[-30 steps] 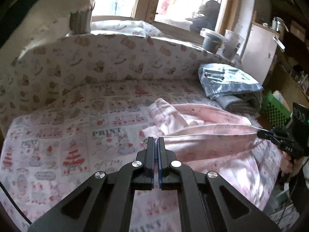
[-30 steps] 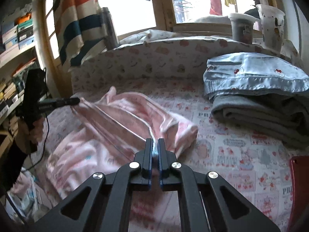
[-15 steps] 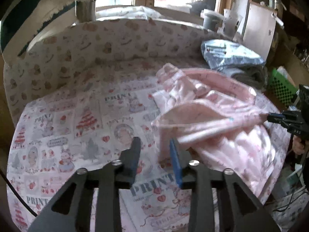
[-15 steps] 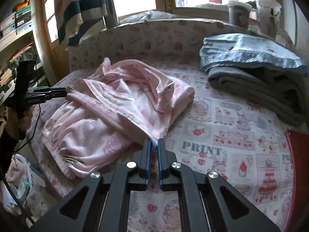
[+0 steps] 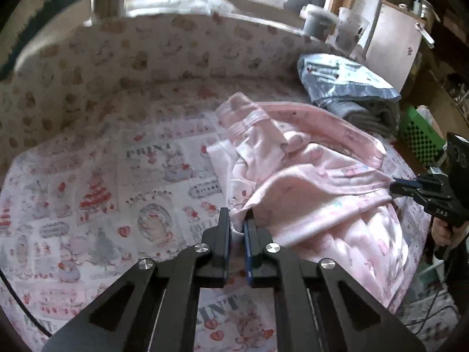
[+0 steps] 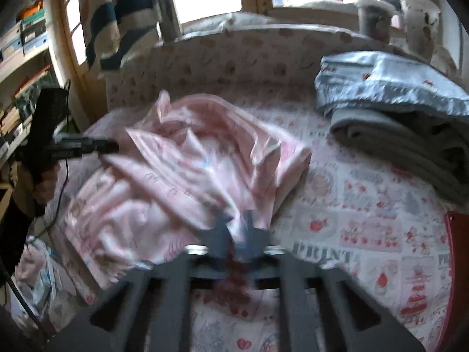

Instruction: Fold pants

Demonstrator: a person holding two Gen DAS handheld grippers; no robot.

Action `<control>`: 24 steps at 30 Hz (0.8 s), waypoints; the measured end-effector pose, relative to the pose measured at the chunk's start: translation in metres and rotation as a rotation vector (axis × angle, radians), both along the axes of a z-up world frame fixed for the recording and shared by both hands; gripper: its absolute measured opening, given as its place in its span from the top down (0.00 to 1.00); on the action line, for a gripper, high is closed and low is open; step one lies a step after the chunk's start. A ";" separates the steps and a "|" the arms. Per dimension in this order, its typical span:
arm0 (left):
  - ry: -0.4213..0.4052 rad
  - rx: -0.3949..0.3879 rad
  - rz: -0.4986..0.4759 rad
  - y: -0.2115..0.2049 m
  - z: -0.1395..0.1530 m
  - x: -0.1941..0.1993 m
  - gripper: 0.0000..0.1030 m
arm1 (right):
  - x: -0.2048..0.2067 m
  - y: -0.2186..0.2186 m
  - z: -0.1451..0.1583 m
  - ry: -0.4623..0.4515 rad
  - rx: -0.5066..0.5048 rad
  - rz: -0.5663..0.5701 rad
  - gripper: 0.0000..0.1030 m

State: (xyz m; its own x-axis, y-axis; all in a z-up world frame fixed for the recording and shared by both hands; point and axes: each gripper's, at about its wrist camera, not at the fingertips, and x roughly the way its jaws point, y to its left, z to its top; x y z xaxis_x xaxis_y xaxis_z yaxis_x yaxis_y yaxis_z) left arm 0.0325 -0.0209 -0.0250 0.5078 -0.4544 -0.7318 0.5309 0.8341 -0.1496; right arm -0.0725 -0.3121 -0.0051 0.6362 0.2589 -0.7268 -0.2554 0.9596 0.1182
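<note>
Pale pink printed pants lie crumpled on the printed bed sheet, bunched toward the right. My left gripper is closing its jaws on a near edge of the pants, and cloth sits pinched between the blue pads. In the same view my right gripper holds the pants' far right edge. The right wrist view is blurred. There my right gripper has pink cloth between its closing jaws, low over the sheet. My left gripper grips the pants at the far left.
A folded stack of light blue denim over grey clothes rests at the back right. A padded printed backboard rims the bed. Cups stand on the sill, a green crate sits beyond, and a red thing lies at the right edge.
The pants, stretched taut between both grippers before, now slump on the sheet. My left gripper opened, sank, and closed again on the near edge. My right gripper kept its hold.
</note>
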 end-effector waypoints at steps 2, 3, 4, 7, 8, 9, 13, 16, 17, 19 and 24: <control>-0.067 0.013 -0.002 0.002 0.008 -0.013 0.93 | -0.008 -0.001 0.001 -0.032 -0.003 -0.015 0.97; -0.099 0.013 -0.005 0.004 0.012 -0.020 0.93 | -0.013 -0.003 0.003 -0.050 -0.008 -0.023 0.98; -0.116 0.014 -0.010 0.005 0.015 -0.024 0.93 | -0.016 -0.005 0.005 -0.057 -0.005 -0.031 0.98; -0.139 0.062 -0.022 0.005 0.015 -0.034 0.93 | -0.023 -0.009 0.006 -0.048 0.020 -0.031 0.98; -0.131 0.088 -0.030 0.003 0.011 -0.035 0.93 | -0.024 -0.008 0.005 -0.040 0.014 -0.021 0.98; -0.121 0.109 -0.027 0.003 0.006 -0.033 0.93 | -0.024 -0.006 0.002 -0.030 0.000 -0.014 0.98; -0.071 0.152 -0.037 0.000 -0.007 -0.027 0.77 | -0.020 0.000 -0.008 0.015 -0.044 -0.027 0.97; -0.099 0.066 -0.055 0.000 0.012 -0.025 0.33 | -0.018 -0.010 0.003 -0.005 0.019 -0.061 0.92; -0.113 0.029 -0.055 0.000 0.021 -0.023 0.29 | -0.016 -0.013 0.009 -0.023 0.038 -0.073 0.89; -0.137 -0.014 -0.059 -0.005 0.037 -0.015 0.29 | -0.012 -0.018 0.018 -0.053 0.046 -0.095 0.80; -0.094 -0.045 0.014 -0.025 0.048 0.036 0.29 | 0.011 -0.020 0.030 -0.105 0.035 -0.130 0.57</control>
State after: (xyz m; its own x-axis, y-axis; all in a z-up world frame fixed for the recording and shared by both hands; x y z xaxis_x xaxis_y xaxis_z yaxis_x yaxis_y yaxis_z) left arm 0.0690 -0.0459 0.0232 0.5801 -0.4780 -0.6595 0.5325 0.8352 -0.1370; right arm -0.0611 -0.3326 0.0249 0.7383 0.1934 -0.6461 -0.1419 0.9811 0.1315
